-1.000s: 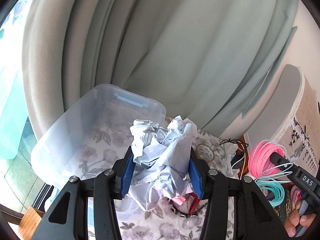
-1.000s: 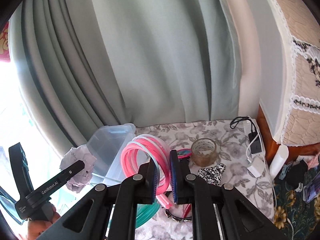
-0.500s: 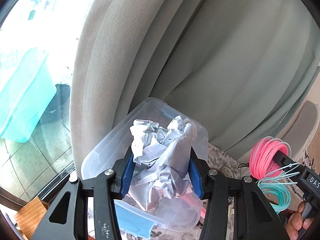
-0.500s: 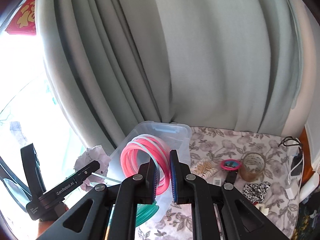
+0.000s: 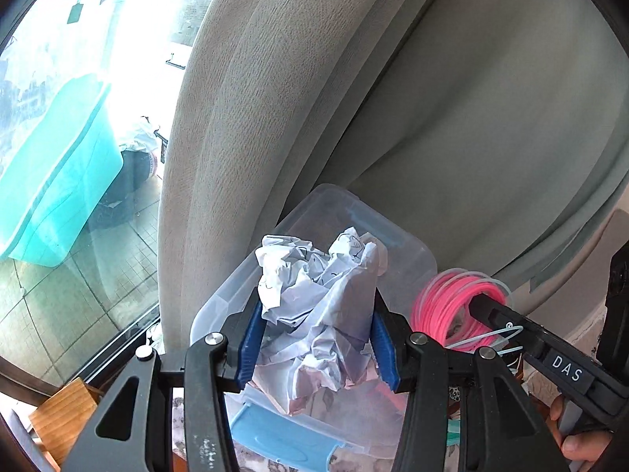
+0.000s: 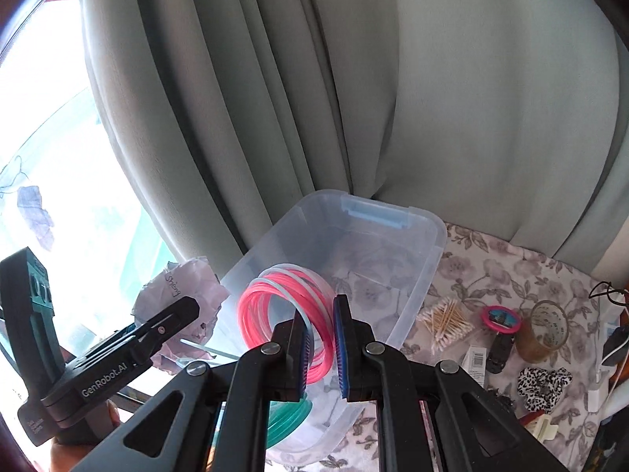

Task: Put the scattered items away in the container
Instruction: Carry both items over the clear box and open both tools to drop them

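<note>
My left gripper (image 5: pixel 314 334) is shut on a crumpled white paper ball (image 5: pixel 314 314) and holds it above the clear plastic container (image 5: pixel 393 244). My right gripper (image 6: pixel 320 338) is shut on a coil of pink and teal plastic cord (image 6: pixel 283 314), held over the container's (image 6: pixel 416 299) near left side. The paper ball (image 6: pixel 184 295) and the left gripper show at the left of the right wrist view, beside the container. The pink coil (image 5: pixel 452 306) shows to the right of the paper in the left wrist view. The container's inside looks bare.
On the floral tablecloth (image 6: pixel 491 267) right of the container lie cotton swabs (image 6: pixel 444 318), a pink round case (image 6: pixel 501 316), a tape roll (image 6: pixel 544 330), a leopard scrunchie (image 6: pixel 542 383) and small packets. Grey curtains (image 6: pixel 354 98) hang behind. A window is at the left.
Both grippers have swung left and risen toward the container with their loads. The container now sits under and behind the paper and the coil. Grips unchanged.
</note>
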Tool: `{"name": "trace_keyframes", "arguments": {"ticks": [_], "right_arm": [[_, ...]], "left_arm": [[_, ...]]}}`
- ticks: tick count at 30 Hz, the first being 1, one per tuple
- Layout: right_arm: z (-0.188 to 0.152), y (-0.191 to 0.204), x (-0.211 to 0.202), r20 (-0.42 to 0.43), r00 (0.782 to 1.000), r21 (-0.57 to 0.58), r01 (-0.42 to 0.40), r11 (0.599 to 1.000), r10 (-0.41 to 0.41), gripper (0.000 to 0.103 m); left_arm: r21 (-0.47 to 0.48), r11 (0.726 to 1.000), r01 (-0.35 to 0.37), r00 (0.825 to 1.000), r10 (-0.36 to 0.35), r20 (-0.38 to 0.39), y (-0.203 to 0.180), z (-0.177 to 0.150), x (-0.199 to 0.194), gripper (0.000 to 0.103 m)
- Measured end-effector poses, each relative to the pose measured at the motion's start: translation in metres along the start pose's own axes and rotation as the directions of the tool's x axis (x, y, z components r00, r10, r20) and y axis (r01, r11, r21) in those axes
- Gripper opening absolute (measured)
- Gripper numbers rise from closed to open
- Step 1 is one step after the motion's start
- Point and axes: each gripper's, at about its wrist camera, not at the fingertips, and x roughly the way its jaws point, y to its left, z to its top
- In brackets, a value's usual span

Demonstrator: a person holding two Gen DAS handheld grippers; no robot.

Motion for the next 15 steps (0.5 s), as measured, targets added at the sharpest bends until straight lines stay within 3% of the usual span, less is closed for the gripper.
{"name": "trace_keyframes", "arguments": {"ticks": [5,15], "right_arm": [[-0.003,-0.001,0.020,-0.059,0.998,-0.014,0.008,1.000,-0.009,0.015],[0.006,0.009,0.028,-0.097,0.995,-0.049,0.017,0.999,-0.022,0.016]], "left_arm": [[0.015,1.000,0.000,1.000,0.000,-0.015,-0.003,0.002,0.004,0.051],[0.019,1.000,-0.016,0.999,0.017,-0.051,-0.002,0.007,0.013,0.051]]}}
